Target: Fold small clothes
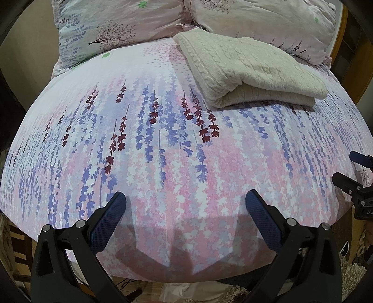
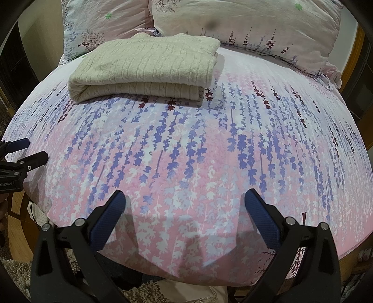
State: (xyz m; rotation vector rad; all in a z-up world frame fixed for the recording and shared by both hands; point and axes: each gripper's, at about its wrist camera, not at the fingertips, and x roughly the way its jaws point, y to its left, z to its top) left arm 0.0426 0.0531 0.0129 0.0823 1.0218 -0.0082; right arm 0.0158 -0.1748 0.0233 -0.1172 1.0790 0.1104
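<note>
Sweater [image 2: 146, 67] cream cable-knit, folded flat on bed [image 2: 186, 144].

Cream cable-knit sweater [image 1: 251, 67] on a bedsheet [image 1: 163, 151] printed with pink, purple and maroon hanging flowers; pale floral pillows [image 1: 116, 25]; black tongs with blue pads [image 1: 106, 227].

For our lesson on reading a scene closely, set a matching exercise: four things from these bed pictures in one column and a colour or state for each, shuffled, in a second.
Column one:
1. knitted garment
2. left gripper
3. bed sheet
4. pillows

Column two:
A. stand at the head of the bed
B. folded, cream
C. open, holds nothing
D. pink and purple flower print, spread flat

Pairs: 1-B, 2-C, 3-D, 4-A
</note>
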